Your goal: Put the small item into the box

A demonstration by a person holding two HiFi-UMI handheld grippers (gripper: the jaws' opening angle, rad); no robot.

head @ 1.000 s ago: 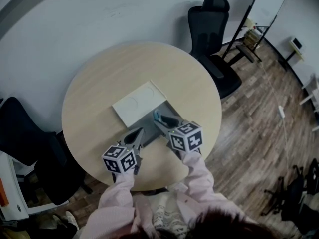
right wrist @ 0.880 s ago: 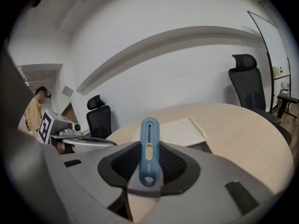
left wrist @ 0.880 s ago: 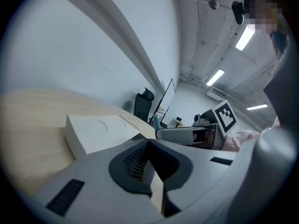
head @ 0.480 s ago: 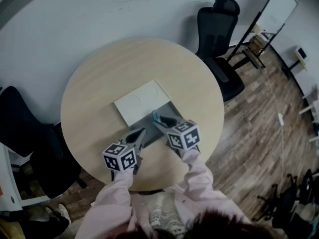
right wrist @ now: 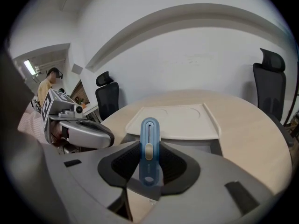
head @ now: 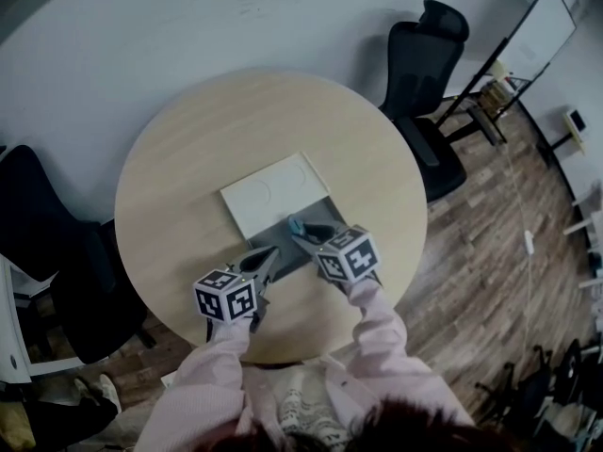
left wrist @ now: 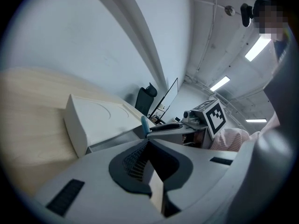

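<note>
Nearest to us, by the near edge of the round table [head: 188, 158], the left gripper [head: 267, 252] has its fingers closed together with nothing that we can see between them. Its tips lie just beside the near left corner of the box [head: 294, 250]; whether they touch it we cannot tell. A little further on, the right gripper [head: 301, 231] is gripping the small blue item [head: 295, 224]. In the right gripper view the item stands upright between the two dark pads, its lower end clamped and its rounded top poking out past the fingertips. We judge the pick-up done and the placing not yet done: the item is over the open grey part of the box, tilted down toward it, but it is in the grip and not resting inside. What is left, as we read it, is to lower it the last bit, let the fingers part and draw the gripper clear. Beyond the item the white lid [head: 276, 194] covers the far part of the box, around the middle of the table. Past the far right edge stands a black chair [head: 429, 73].
</note>
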